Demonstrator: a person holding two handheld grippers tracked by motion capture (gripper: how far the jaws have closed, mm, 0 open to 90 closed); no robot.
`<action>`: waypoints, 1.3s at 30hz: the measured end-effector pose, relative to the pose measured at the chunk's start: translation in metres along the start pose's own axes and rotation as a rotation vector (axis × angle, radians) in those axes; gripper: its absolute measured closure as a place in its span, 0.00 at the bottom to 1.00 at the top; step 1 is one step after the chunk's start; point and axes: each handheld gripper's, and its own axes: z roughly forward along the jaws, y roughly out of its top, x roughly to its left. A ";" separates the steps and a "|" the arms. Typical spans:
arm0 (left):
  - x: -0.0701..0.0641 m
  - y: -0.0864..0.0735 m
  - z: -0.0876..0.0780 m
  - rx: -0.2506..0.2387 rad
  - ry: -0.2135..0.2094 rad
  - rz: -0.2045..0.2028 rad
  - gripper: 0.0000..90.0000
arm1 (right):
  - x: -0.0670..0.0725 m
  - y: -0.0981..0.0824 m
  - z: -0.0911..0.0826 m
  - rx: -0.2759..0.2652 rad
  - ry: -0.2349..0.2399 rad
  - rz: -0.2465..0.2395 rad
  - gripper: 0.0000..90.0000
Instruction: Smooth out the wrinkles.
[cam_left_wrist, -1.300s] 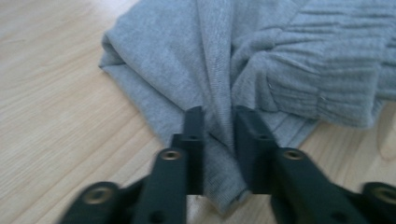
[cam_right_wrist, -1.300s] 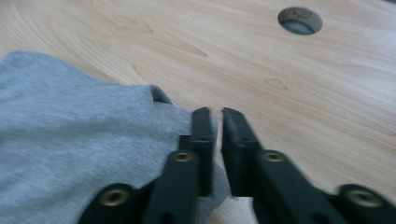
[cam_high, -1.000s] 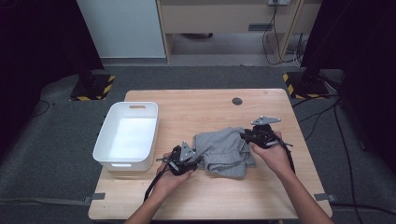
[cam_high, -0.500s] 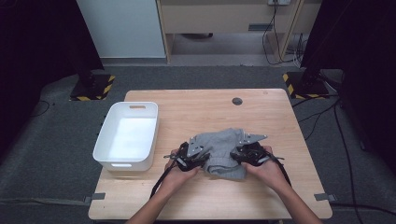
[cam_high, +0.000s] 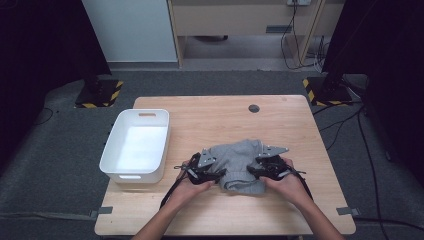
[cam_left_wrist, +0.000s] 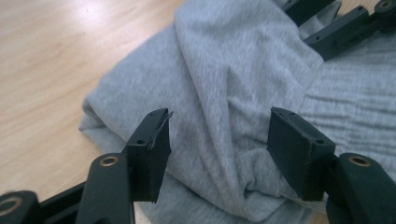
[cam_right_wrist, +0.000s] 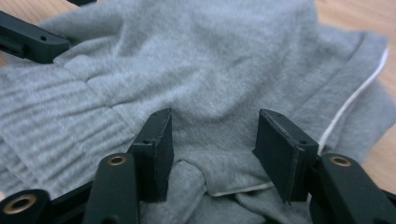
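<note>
A folded grey garment (cam_high: 237, 156) lies on the wooden table (cam_high: 225, 115), near its front middle. My left gripper (cam_high: 218, 175) is at the garment's near left edge and my right gripper (cam_high: 254, 172) at its near right edge. The left gripper (cam_left_wrist: 219, 149) has just been opening; grey cloth (cam_left_wrist: 233, 84) lies in the gap and the pads stand clear of it. The right gripper (cam_right_wrist: 212, 149) has also just been opening over a fold of cloth (cam_right_wrist: 215, 70) with a white seam. Neither pair of pads presses the fabric. Each gripper view has the other gripper's black jaws at its top edge.
A white plastic bin (cam_high: 135, 145) sits at the table's left side, a hand's width from my left gripper. A small dark round insert (cam_high: 254, 108) marks the table's far middle. Bare wood lies behind and to the right of the garment.
My right gripper came down and toward the near edge of the garment from its far right corner. The left gripper shifted slightly right. Both pairs of jaws opened.
</note>
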 end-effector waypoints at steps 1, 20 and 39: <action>0.001 0.001 -0.002 -0.022 -0.001 -0.005 0.42 | 0.000 0.002 -0.002 -0.008 0.004 0.001 0.49; 0.044 0.016 0.032 0.028 0.181 -0.045 0.54 | 0.017 -0.004 -0.030 -0.032 0.018 -0.014 0.56; 0.055 0.016 0.046 0.130 0.105 -0.074 0.92 | 0.013 -0.014 -0.012 0.000 0.020 -0.001 0.91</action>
